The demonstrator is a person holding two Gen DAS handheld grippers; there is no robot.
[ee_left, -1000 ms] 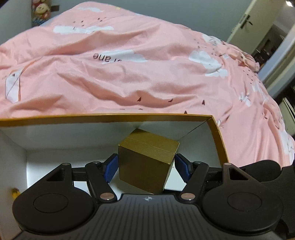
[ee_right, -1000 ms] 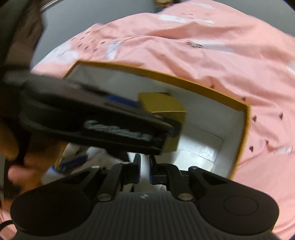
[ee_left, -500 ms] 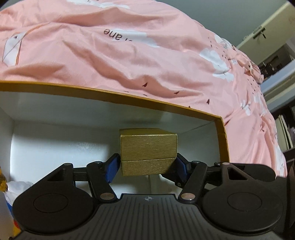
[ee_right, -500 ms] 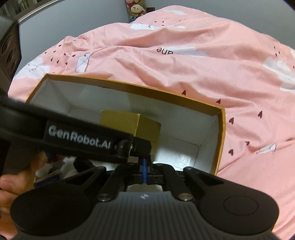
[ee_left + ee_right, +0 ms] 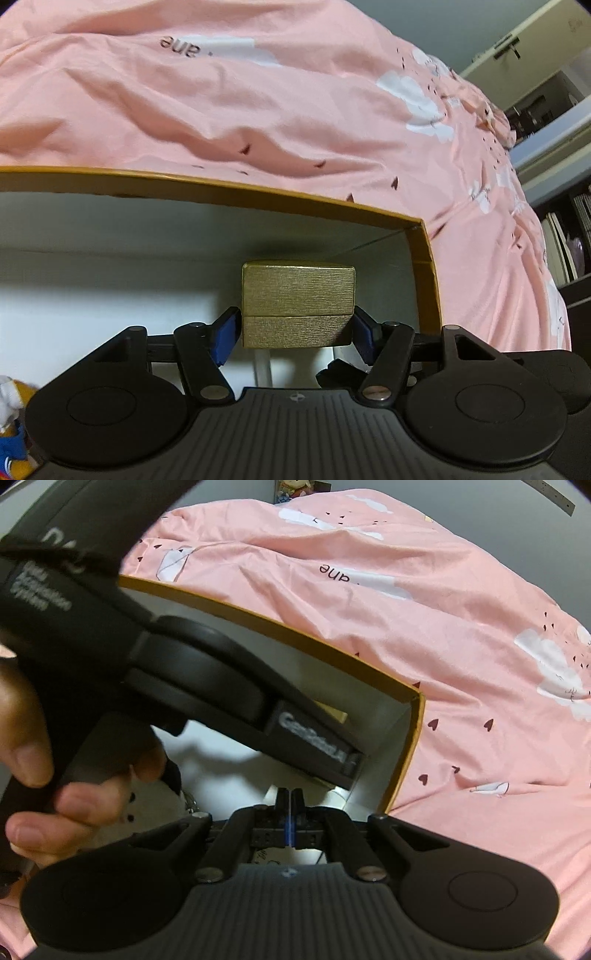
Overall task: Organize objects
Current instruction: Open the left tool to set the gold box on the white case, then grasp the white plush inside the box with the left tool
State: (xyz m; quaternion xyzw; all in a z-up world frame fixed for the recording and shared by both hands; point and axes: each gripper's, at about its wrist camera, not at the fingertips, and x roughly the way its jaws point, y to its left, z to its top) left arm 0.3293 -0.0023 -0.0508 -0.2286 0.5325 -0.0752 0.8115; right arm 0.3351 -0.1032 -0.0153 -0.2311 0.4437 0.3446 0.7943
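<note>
At the bottom of the left wrist view, the left gripper point(image 5: 295, 328) has its blue fingers point(image 5: 226, 332) pressed on both sides of the gold box point(image 5: 297, 306), gripping its lower half. Whether the box rests on the floor of the carton point(image 5: 424, 280) or hangs just above it cannot be told. It sits low inside, toward the right wall, centre of the frame. So the placing looks nearly done; letting go and pulling out are left.

At the bottom of the right wrist view, the right gripper point(image 5: 290, 819) is closed on nothing, fingers together, over the carton's near right corner. At left, a hand point(image 5: 33, 760) holds the left gripper's handle.

In the lower left corner of the left view, a toy point(image 5: 13, 428) already lies in the carton. Beyond the gold rim spreads the pink bed point(image 5: 258, 122); no loose items show on it, so little seems left to organize.
</note>
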